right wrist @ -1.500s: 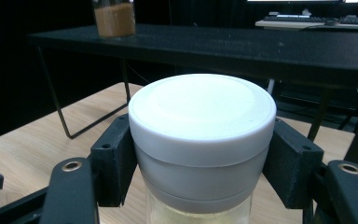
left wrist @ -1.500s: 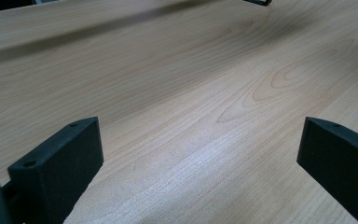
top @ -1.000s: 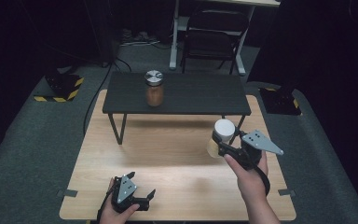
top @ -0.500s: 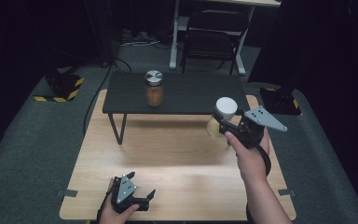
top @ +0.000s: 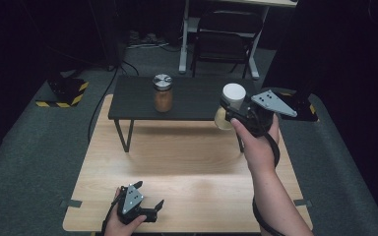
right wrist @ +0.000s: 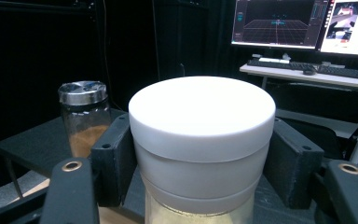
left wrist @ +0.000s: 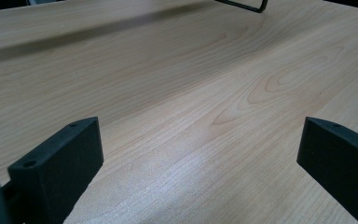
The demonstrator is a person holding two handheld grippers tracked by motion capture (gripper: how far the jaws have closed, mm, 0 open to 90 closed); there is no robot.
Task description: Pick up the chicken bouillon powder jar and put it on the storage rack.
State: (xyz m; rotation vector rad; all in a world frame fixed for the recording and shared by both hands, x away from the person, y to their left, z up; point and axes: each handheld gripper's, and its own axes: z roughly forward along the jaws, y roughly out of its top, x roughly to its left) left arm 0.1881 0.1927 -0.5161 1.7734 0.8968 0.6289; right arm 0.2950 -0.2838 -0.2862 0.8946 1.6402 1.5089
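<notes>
The right claw (top: 231, 109) is pinching a clear glass jar with a wide white round lid (top: 233, 101), its two black jaws pressed against the sides of the jar just under the lid. In the right gripper view the jar (right wrist: 200, 140) stands upright between the jaws, and a pale, light-coloured fill shows through the glass below the lid. The jar hangs in the air at the near right edge of the small black raised shelf on thin metal legs (top: 192, 101), clear of the light wooden table (top: 187, 162) beneath it.

Left of the right claw and a little beyond it, a second clear glass jar with a shiny metal lid (top: 163, 92) stands upright on the black shelf, well apart from the held jar. It is about half full of brown powder (right wrist: 85, 139). The shelf top between that jar and the claw is bare. Beyond the claw, in the right gripper view, a pale desk (right wrist: 307, 77) carries a dark keyboard (right wrist: 307, 69) and two lit monitors (right wrist: 303, 23), and a dark chair (top: 224, 44) stands behind the shelf.

The left claw (top: 153, 208) rests low at the near edge of the wooden table, well apart from both jars. Its jaws are spread wide with only bare wood grain (left wrist: 191, 107) between them.
</notes>
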